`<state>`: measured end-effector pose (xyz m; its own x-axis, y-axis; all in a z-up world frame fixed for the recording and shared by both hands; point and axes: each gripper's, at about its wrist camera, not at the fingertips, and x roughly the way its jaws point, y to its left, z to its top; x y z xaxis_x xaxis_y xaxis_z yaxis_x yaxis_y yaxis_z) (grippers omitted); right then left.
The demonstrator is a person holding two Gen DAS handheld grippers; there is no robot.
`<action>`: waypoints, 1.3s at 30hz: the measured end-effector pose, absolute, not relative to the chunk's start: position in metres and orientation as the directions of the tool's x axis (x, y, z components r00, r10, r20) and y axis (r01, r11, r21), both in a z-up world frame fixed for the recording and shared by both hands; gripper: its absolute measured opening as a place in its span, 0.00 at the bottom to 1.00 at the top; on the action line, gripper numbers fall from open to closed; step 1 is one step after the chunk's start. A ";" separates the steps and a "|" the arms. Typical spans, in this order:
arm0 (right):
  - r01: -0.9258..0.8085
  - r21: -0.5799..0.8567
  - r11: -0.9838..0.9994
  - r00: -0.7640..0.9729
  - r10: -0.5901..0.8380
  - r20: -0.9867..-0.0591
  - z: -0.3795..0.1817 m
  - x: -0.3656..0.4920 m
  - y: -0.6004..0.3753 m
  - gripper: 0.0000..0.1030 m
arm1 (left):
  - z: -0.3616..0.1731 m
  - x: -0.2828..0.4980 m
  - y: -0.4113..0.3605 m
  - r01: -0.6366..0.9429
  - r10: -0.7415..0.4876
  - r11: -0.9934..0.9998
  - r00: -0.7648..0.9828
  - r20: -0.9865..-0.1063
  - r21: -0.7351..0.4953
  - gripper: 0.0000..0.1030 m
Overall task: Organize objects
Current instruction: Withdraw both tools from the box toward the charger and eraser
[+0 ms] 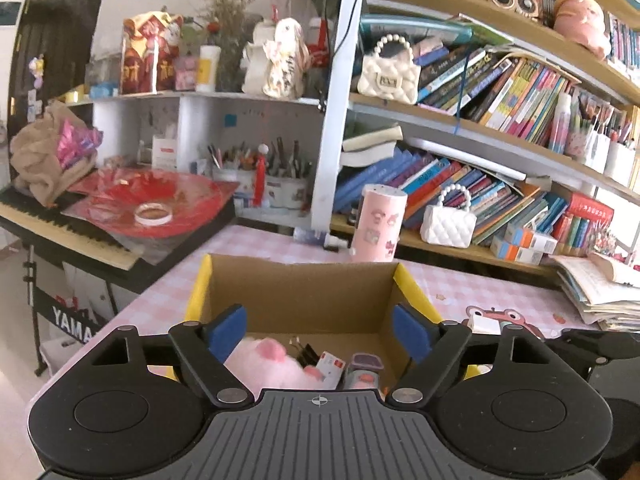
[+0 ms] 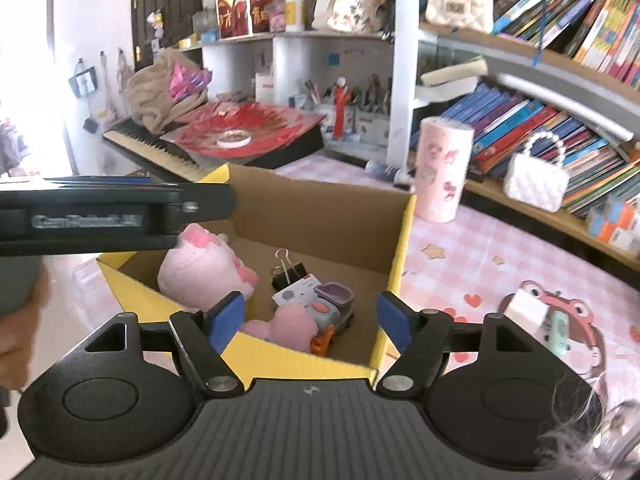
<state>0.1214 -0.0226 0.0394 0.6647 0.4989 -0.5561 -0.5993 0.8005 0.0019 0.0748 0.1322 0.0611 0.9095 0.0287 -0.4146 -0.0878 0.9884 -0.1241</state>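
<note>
White "YAMA" lettering on black keyboard stand banner [image 1: 74, 322]

box [image 2: 320, 208] on table [image 2: 500, 240] | plush [image 2: 196, 268], clip [image 2: 290, 271], toy car [image 2: 334, 306] inside | tumbler [image 2: 442, 168] behind-right

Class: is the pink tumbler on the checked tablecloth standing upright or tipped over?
Upright. The pink tumbler stands on its base beyond the cardboard box, lid on top.

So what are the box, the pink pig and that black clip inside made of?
Box: corrugated cardboard, matte brown inside, yellow outside; fluted edges show. Pig: plush fabric, fuzzy and soft-looking. Clip: probably painted black metal with shiny wire handles.
</note>
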 end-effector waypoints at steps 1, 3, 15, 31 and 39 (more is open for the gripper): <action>-0.589 -0.005 0.808 0.677 0.489 -0.550 0.040 0.116 -0.024 0.72 | 0.062 0.069 0.132 -0.090 0.033 0.988 0.911 -0.412 -0.122 0.82; -0.567 -0.014 0.824 0.697 0.470 -0.542 0.040 0.105 -0.026 0.73 | 0.061 0.059 0.132 -0.091 0.035 0.989 0.910 -0.413 -0.116 0.84; -0.423 -0.051 0.905 0.769 0.329 -0.547 0.025 0.053 -0.039 0.77 | 0.044 0.003 0.135 -0.114 0.045 0.986 0.889 -0.456 -0.125 0.87; -0.374 -0.075 0.924 0.769 0.264 -0.583 0.003 -0.005 -0.053 0.85 | 0.015 -0.037 0.112 -0.099 0.032 0.991 0.825 -0.564 -0.089 0.93; -0.301 -0.059 0.952 0.768 0.206 -0.606 -0.003 -0.023 -0.076 0.87 | 0.008 -0.045 0.091 -0.036 -0.023 0.996 0.804 -0.595 -0.087 0.95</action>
